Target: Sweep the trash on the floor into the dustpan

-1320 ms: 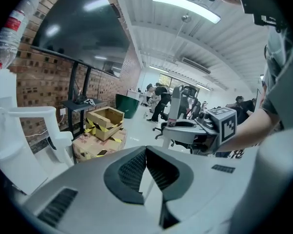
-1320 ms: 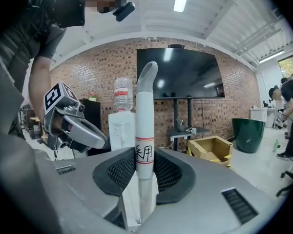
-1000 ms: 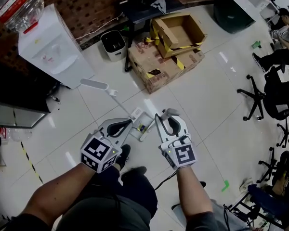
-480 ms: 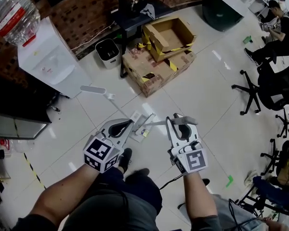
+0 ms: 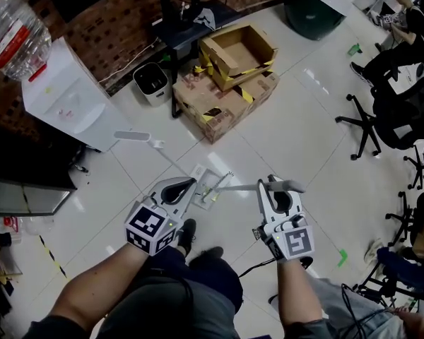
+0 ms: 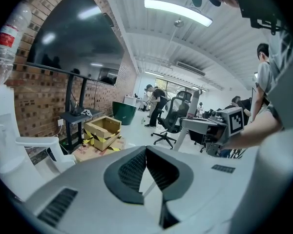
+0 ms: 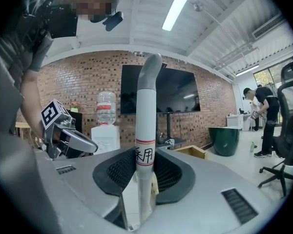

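A white long-handled dustpan sits on the floor tiles just ahead of my feet, with small bits of trash at it. Its thin rod slants up and left to a white grip, also visible in the left gripper view. My left gripper is shut, apparently on that rod. My right gripper is shut on the broom handle, a white tube with a grey top and a label. In the head view the broom handle runs left toward the dustpan.
Stacked cardboard boxes, a small white bin and a dark stand leg lie ahead. A water dispenser stands at the left. Office chairs and seated people are at the right. My shoes are below the grippers.
My right gripper has moved to the right, away from the dustpan, and the broom handle now reaches leftward from it. The left gripper has kept its place by the dustpan.
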Motion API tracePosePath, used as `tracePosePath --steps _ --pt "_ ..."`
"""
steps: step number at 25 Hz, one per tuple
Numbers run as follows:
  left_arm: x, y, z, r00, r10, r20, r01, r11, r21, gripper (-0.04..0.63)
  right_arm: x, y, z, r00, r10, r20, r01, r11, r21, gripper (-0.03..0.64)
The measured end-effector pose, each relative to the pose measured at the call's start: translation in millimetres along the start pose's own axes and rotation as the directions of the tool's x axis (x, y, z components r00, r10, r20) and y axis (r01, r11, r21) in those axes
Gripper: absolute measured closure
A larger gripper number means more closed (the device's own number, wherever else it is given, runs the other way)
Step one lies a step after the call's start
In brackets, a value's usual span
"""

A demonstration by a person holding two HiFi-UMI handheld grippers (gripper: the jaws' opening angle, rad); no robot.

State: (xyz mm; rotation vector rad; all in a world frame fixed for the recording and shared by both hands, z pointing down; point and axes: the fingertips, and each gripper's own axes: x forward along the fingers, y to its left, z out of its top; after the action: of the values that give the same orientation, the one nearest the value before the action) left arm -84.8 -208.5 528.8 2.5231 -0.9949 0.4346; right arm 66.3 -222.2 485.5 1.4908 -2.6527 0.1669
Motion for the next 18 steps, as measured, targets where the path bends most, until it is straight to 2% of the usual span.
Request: tracePosePath --steps 12,15,18 --pt "13 -2 7 1.0 -0.025 -0.003 0.025 1.0 0.014 0.578 -72 -37 -40 0.986 -0.109 -0.124 0.106 0.994 -0.03 0.497" --pt "17 -3 9 0.999 -0.038 -0.001 0.038 0.999 0.027 0.578 -81 -40 -66 0.977 -0.106 -0.186 0.1 0.994 -0.042 0.497" --pt "18 1 10 0.999 -0.042 -0.001 0.042 0.999 0.033 0.578 -63 -37 -82 0.973 -0.08 -0.217 0.07 0.996 -0.05 0.495"
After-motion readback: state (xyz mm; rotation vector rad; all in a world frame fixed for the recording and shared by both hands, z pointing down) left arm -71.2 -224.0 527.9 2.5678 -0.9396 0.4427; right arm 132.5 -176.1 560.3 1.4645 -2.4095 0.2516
